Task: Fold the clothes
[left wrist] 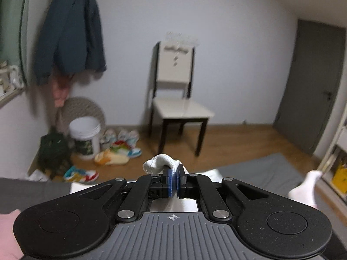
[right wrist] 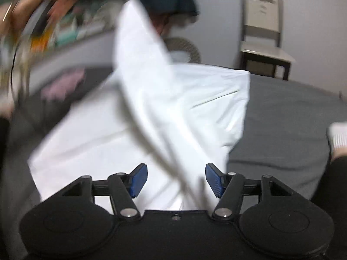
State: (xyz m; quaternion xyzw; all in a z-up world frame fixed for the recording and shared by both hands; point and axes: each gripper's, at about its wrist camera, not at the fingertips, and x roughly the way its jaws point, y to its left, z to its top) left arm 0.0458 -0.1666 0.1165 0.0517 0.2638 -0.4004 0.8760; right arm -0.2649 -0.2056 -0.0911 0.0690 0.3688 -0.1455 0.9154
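Note:
A white garment point(right wrist: 164, 99) lies spread on a grey bed point(right wrist: 286, 117), with one strip of it lifted up toward the top of the right wrist view. My left gripper point(left wrist: 174, 181) is shut on a bunched fold of that white cloth point(left wrist: 160, 162), held up above the bed. My right gripper point(right wrist: 176, 179) hangs open just over the near part of the garment, its blue pads point(right wrist: 138, 178) apart, and cloth lies beneath and between them without being pinched. The right wrist view is blurred by motion.
A cream chair point(left wrist: 177, 99) stands against the far wall. A white bucket point(left wrist: 85, 136), several colourful shoes point(left wrist: 121, 143) and a dark bag point(left wrist: 53, 151) sit on the wooden floor. A dark jacket point(left wrist: 69, 28) hangs at left. A grey door point(left wrist: 312, 86) and shelves point(left wrist: 338, 156) are at right. A white-socked foot point(right wrist: 338, 136) rests on the bed.

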